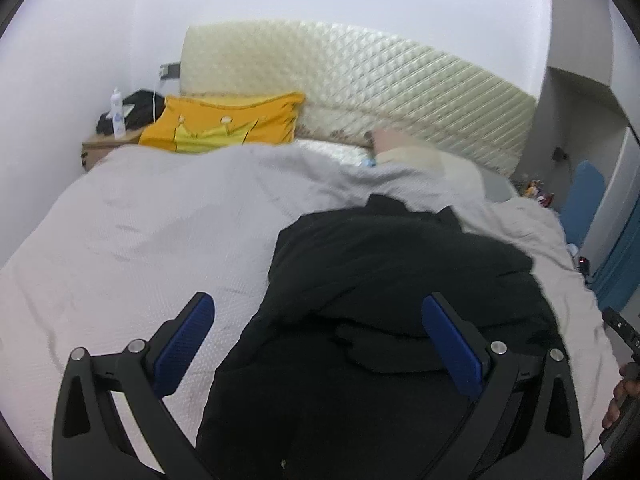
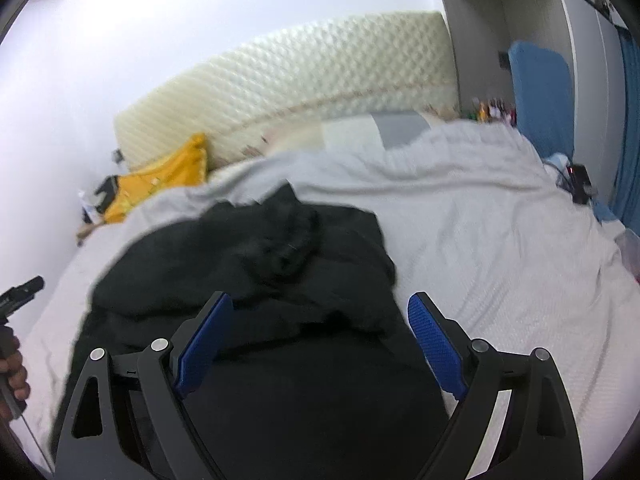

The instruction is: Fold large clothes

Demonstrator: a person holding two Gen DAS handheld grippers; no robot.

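Note:
A large black garment (image 1: 384,280) lies bunched on a bed with a light grey cover (image 1: 140,248); it also fills the middle of the right wrist view as the same black garment (image 2: 260,264). My left gripper (image 1: 318,304) hangs above the garment's near left part, blue pads wide apart, nothing between them. My right gripper (image 2: 320,304) hovers over the garment's near right part, also open and empty. The right gripper's body (image 1: 620,328) and a hand show at the far right of the left view; the left gripper's body (image 2: 20,292) shows at the left edge of the right view.
A yellow pillow (image 1: 224,124) leans on a cream quilted headboard (image 1: 360,88) at the bed's far end. A bedside table with a bottle (image 1: 117,114) stands at far left. A blue upright board (image 2: 540,92) and clutter flank the bed's right side.

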